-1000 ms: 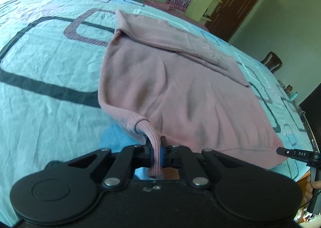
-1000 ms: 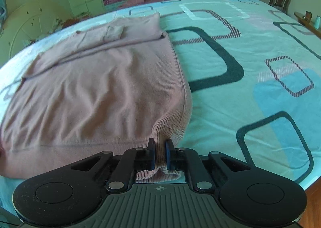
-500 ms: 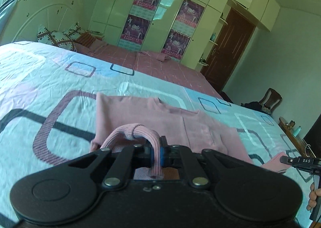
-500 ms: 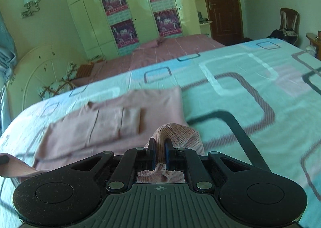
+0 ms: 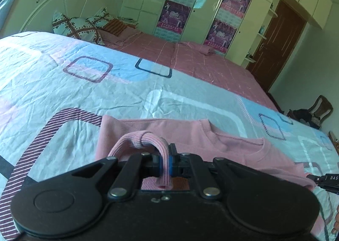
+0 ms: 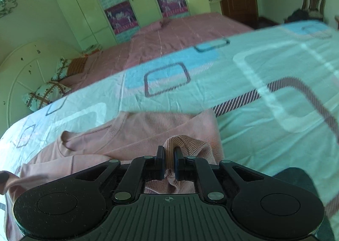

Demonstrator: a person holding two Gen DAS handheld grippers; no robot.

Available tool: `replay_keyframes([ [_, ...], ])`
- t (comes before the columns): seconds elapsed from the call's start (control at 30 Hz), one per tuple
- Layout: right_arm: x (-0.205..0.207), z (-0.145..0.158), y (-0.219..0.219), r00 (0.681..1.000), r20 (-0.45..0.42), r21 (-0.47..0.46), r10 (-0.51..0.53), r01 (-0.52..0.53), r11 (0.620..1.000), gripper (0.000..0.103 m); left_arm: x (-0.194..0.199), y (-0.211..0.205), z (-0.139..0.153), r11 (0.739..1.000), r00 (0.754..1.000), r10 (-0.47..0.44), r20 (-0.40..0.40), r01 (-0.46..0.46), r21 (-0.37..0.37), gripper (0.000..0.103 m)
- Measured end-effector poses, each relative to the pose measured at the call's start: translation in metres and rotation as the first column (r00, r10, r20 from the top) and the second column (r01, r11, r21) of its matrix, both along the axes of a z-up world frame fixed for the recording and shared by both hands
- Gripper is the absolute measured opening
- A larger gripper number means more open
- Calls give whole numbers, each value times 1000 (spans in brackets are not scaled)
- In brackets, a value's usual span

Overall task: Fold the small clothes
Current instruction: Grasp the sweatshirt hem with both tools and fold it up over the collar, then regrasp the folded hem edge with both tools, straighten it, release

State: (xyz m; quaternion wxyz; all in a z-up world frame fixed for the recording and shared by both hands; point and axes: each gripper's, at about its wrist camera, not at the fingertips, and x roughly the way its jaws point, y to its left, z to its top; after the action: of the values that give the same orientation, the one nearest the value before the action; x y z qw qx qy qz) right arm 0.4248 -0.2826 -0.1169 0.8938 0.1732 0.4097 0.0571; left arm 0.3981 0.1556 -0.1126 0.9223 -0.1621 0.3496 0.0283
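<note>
The pink sweater (image 5: 228, 145) lies on the patterned bedsheet (image 5: 106, 97) of the bed, its collar end turned away from both cameras toward the wardrobe (image 5: 211, 3); its long axis, as it now lies, runs across the bed from side to side, the body doubled over itself; the round neckline shows in the left wrist view as a ribbed curve just beyond the left tool (image 5: 166, 163); the left tool is clamped on the ribbed hem (image 5: 146, 138) of the sweater, a loop of that band arching up and over the closed jaws, with the cut end hanging down between them; the right tool (image 6: 168, 163) likewise grips a ribbed fold of the sweater (image 6: 152, 130), the knit bunched between its narrow jaws and spilling below them; in the right wrist view the sweater's far edge ends just short of a striped band printed on the bedsheet (image 6: 254, 67); beyond the sweater a pink checked cover (image 5: 201, 65) spreads toward the wardrobe, and pillows (image 5: 78, 26) sit against the white headboard (image 5: 53, 3) beside it; posters (image 5: 228, 20) on the wardrobe doors carry writing too small to read; at the right edge of the left wrist view a black part bears the letters "DAS" (image 5: 333, 178); a wooden chair (image 6: 312, 3) stands near the brown door (image 5: 275, 44).
</note>
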Motion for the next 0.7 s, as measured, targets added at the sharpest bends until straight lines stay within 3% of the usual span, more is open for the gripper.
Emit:
replay_keyframes([
  [0.03,6,-6,-1,1000,-17,3,0,0,1000,8,4,-1,-6,1000,1000,-5,-22,5,8,6],
  [0.17,21,-18,-5,999,-45,9,18,-17,1000,9,10,0,-17,999,998,-23,-52,25,39,30],
  [0.2,22,-18,-7,999,-44,21,22,-21,1000,15,10,3,-17,999,998,-20,-52,22,31,47],
  [0.23,22,-17,-9,999,-36,30,22,-21,999,30,8,6,-15,1000,999,-13,-47,14,24,60],
  [0.27,22,-15,-13,1000,-24,33,16,-15,999,41,5,9,-10,1000,1000,2,-25,-1,29,81],
  [0.3,21,-12,-16,1000,-8,37,12,-11,999,63,1,11,-5,999,1000,8,8,-8,43,84],
  [0.33,20,-8,-19,1000,12,40,7,-7,999,69,-2,13,-1,999,1000,2,28,-3,52,84],
  [0.47,24,3,-27,997,67,36,42,-45,998,69,2,21,5,997,998,-52,35,50,53,84],
  [0.57,25,4,-29,993,93,33,68,-71,997,69,14,16,-2,991,995,-99,2,98,93,84],
  [0.7,35,-9,-20,988,59,42,140,-143,989,69,36,6,-19,977,988,-147,-56,154,151,77],
])
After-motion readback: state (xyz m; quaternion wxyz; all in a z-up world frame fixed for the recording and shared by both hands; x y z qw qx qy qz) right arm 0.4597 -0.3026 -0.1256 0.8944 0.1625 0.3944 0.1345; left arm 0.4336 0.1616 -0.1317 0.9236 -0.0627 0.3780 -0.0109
